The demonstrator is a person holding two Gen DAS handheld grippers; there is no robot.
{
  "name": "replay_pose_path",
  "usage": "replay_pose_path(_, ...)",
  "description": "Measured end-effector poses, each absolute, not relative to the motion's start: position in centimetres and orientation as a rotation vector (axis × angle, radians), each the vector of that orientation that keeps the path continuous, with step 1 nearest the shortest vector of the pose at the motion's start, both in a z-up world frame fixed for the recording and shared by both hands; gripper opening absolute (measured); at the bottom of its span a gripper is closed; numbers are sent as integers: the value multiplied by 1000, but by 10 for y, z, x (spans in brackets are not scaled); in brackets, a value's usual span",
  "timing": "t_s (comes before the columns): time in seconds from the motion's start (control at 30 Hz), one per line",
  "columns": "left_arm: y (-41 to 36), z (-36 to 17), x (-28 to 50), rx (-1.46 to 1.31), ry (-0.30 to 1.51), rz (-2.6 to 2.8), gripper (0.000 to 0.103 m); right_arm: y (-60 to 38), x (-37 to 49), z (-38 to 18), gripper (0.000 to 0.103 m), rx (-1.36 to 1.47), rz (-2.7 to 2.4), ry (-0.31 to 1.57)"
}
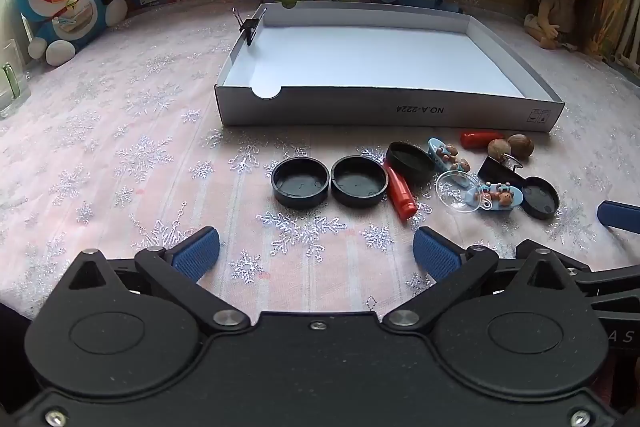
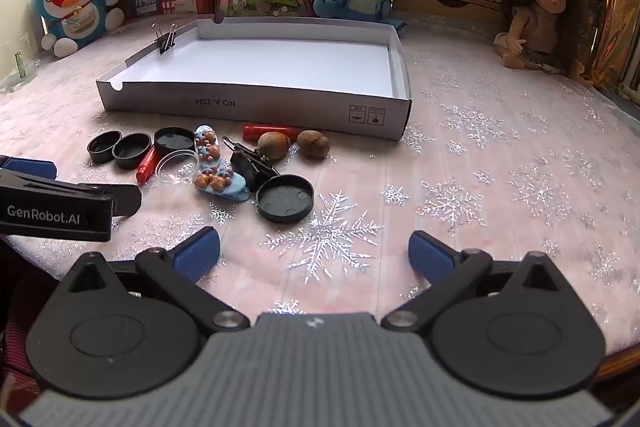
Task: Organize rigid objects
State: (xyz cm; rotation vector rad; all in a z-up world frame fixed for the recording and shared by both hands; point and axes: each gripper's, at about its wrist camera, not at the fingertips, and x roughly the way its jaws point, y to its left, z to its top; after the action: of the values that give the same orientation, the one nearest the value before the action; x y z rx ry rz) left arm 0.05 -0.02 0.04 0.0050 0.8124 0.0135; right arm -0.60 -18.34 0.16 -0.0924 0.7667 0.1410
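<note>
Early stage of the sorting task. The shallow white cardboard box [image 1: 384, 111] stands on the snowflake-patterned tablecloth [image 1: 120, 155] with its floor bare; the only item on it is a black binder clip [image 1: 250, 27] fastened to its left wall. All loose items lie on the cloth just in front of the box: four black round caps, two of them side by side [image 1: 300, 182] [image 1: 359, 181], one leaning on a red cylinder [image 1: 400, 194] and one nearest the right gripper [image 2: 285, 197]; a second red cylinder [image 2: 264, 132] against the box front; two brown nuts [image 2: 274, 145] [image 2: 313, 143]; a second binder clip [image 2: 250, 163]; a clear round lid [image 2: 177, 167]; and two blue clips bearing small bear figures [image 2: 219, 182]. By this evidence nearly the whole task remains. The left gripper [image 1: 316, 253] hovers over the cloth short of the two paired caps, jaws spread wide, holding and touching nothing. The right gripper [image 2: 314, 253] likewise stands fully spread and empty, just short of the nearest cap.
</note>
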Motion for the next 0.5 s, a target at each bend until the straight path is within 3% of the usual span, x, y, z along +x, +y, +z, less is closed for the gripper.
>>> replay_pose_path(0.5,-3,2,2,0,833,19,103,-184,-8,1,103,-88,142,755)
